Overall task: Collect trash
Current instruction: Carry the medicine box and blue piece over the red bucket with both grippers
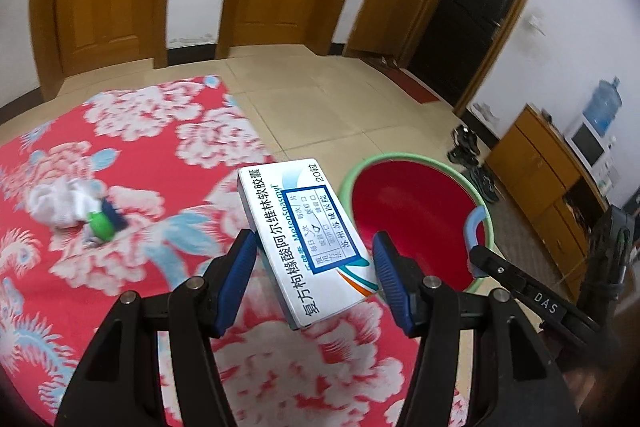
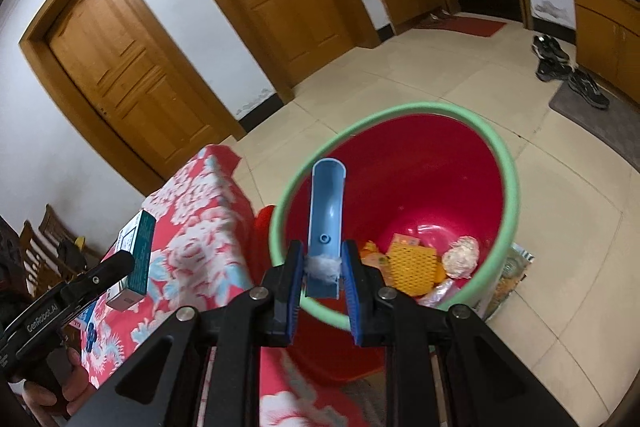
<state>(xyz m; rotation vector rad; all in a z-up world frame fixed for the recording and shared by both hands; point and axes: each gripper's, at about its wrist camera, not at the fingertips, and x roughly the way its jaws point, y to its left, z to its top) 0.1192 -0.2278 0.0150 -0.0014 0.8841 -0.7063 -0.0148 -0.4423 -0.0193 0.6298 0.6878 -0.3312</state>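
Over the red bin [image 2: 505, 163], the right hand-held gripper [image 2: 322, 273] is clamping a blue plastic piece [image 2: 326, 203], while the left hand-held gripper [image 1: 316, 263] is gripping a medicine box [image 1: 296, 239] beside it, above the floral cloth [image 1: 120, 155]. Best centring each above the opening before letting go.

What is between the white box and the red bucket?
Nothing lies there. In the left wrist view the medicine box, held in the left tool, sits beside the bucket with only red flowered cloth and floor tiles showing in the gap.
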